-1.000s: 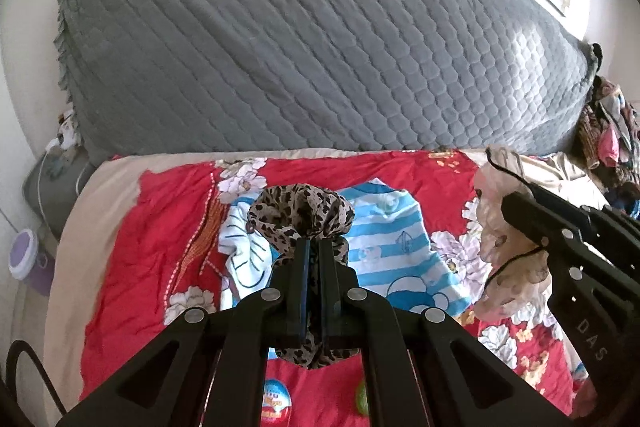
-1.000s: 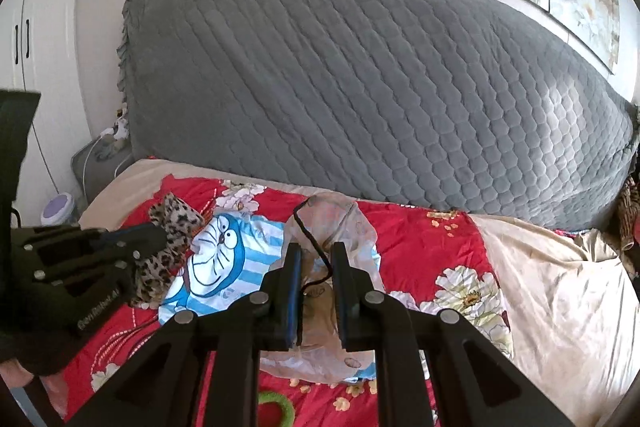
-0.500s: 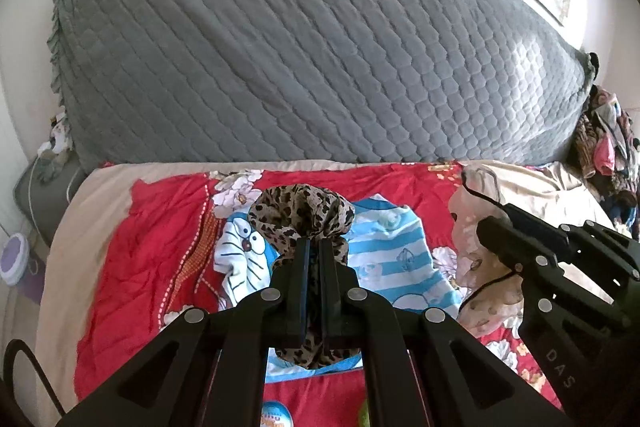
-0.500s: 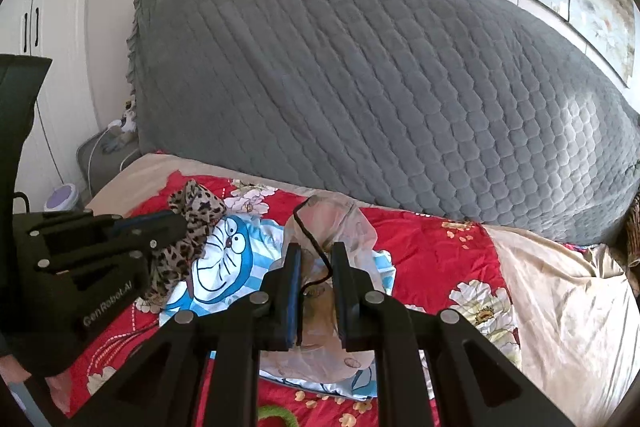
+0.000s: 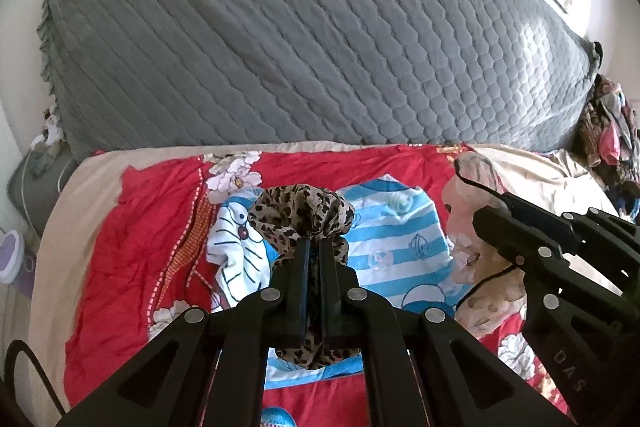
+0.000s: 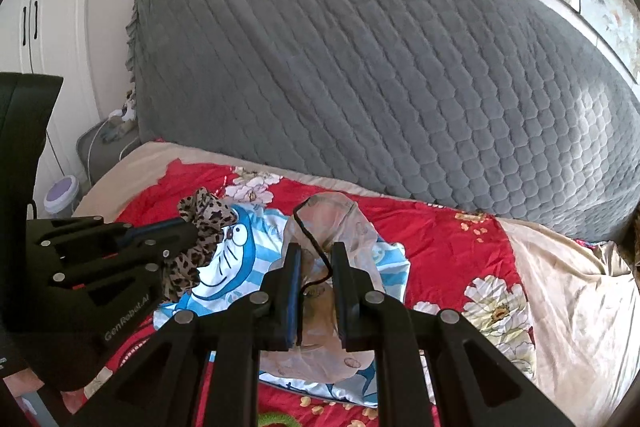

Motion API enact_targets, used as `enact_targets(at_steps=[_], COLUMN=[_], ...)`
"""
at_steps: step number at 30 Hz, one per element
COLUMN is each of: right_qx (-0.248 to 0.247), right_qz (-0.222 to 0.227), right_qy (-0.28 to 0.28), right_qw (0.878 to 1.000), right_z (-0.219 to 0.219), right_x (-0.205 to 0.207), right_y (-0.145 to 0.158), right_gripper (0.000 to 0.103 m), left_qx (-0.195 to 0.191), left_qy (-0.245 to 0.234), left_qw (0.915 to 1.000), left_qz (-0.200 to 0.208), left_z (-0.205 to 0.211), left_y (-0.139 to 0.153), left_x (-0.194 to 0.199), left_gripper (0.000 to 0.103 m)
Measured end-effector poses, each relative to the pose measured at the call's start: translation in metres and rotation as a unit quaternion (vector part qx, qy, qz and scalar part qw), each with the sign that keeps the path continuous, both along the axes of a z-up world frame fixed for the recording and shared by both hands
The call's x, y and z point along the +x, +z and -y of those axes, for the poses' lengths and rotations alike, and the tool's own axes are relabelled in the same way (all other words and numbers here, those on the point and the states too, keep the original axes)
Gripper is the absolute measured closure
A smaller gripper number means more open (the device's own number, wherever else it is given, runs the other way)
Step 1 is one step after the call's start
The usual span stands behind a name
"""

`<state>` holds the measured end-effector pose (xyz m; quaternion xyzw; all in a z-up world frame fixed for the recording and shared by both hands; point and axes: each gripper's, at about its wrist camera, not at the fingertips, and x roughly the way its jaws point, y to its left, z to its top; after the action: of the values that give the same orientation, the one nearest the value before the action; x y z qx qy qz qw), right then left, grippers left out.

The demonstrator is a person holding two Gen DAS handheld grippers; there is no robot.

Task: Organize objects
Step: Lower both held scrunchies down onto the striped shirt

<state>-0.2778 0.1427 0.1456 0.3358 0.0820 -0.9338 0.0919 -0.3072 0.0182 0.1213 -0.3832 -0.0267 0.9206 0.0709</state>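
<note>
Left wrist view: a soft, light leopard-print scrunchie (image 5: 304,215) is pinched in the closed left tongs (image 5: 314,247) above the bed (image 5: 132,227); a sheer, flimsy drawstring pouch (image 6: 332,227) is clamped by the right tongs (image 6: 316,255); bunched fabric is judged the safest hold.

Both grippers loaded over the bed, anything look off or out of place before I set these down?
Nothing damaged or spilled. The left gripper is shut on a leopard-print scrunchie; the right gripper is shut on a sheer patterned pouch whose black cord hangs loose. The cartoon striped cloth lies rumpled on the red floral sheet.
</note>
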Motion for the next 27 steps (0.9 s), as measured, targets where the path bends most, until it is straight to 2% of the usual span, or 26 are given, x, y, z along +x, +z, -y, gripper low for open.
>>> enact_targets(at_steps=[27], right_qx=[0.013], right_qz=[0.067], right_qy=[-0.015], right_qw=[0.998], right_z=[-0.009], right_x=[-0.043], right_y=[-0.081], right_gripper=[0.088], left_qx=[-0.010], left_qy=[-0.015], left_qw=[0.9985], left_qz=[0.051], left_z=[-0.010], left_y=[-0.082], left_x=[-0.041], left_gripper=[0.099])
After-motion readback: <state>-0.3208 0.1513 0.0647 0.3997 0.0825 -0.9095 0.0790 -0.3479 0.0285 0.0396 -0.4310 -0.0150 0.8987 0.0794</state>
